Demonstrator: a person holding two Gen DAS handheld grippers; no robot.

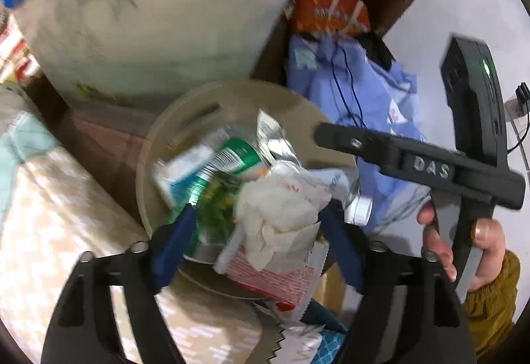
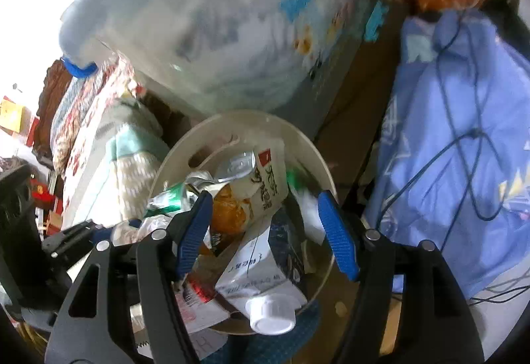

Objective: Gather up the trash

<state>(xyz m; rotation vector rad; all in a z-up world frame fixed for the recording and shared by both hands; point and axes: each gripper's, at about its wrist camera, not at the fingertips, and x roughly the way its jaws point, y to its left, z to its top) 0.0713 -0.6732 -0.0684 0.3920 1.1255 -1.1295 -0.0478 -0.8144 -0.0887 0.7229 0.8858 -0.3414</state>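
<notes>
The beige bin (image 2: 318, 152) is being overfilled; trash is being piled above its rim. The milk carton (image 2: 265, 278) is being left overhanging the near edge, so a nudge could tip it out. Both the left gripper (image 1: 261, 238) and the right gripper (image 2: 268, 231) are being held open, empty, above the crumpled tissue (image 1: 281, 208).
</notes>
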